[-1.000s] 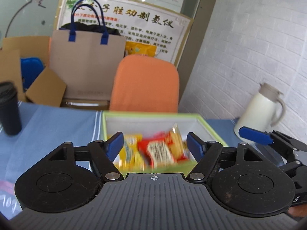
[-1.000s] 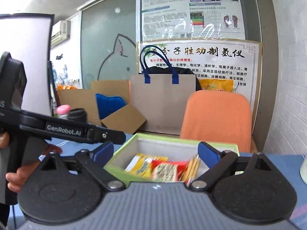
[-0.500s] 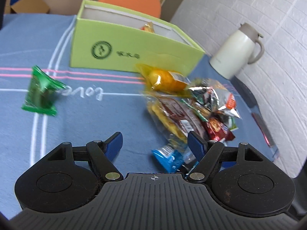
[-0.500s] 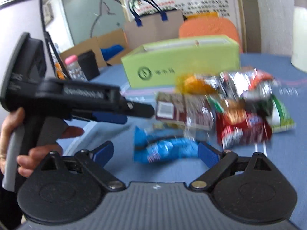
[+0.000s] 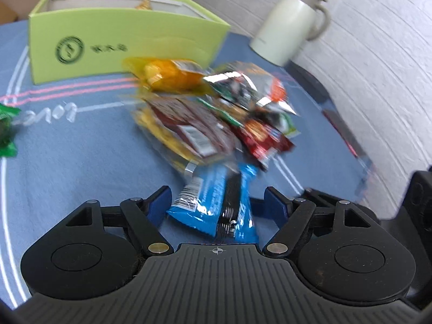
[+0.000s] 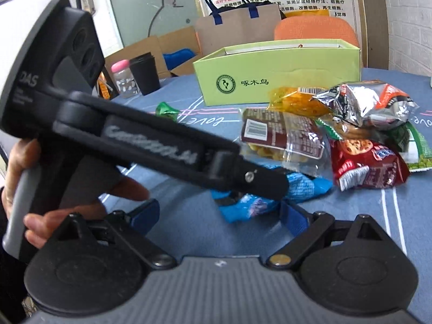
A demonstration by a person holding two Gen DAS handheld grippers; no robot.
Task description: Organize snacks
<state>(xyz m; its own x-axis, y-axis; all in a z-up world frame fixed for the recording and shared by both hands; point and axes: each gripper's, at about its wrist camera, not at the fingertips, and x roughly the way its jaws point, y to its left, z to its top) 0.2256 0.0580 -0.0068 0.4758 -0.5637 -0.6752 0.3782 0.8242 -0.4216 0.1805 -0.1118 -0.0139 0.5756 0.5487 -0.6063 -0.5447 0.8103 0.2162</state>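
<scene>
A pile of snack packets lies on the blue tablecloth before a green box (image 5: 127,40), which also shows in the right wrist view (image 6: 278,78). My left gripper (image 5: 217,205) is open, its fingers on either side of a blue packet (image 5: 216,202) at the pile's near end. In the right wrist view that left gripper (image 6: 259,181) reaches across over the same blue packet (image 6: 305,189). My right gripper (image 6: 218,216) is open and empty, low over the cloth just short of the packet. The pile holds a brown packet (image 6: 280,135), a red one (image 6: 364,164), a silver one (image 6: 361,102) and an orange one (image 6: 297,100).
A white jug (image 5: 291,24) stands at the right by the brick wall. A green packet (image 5: 6,132) lies apart at the left. A black cup (image 6: 144,73) and a pink-lidded jar (image 6: 121,78) stand at the far left. An orange chair (image 6: 313,28) and a paper bag (image 6: 237,29) sit behind.
Both grippers have come down from above the box to the snack pile. The left gripper now straddles the blue packet, and the right has closed in beside it.
</scene>
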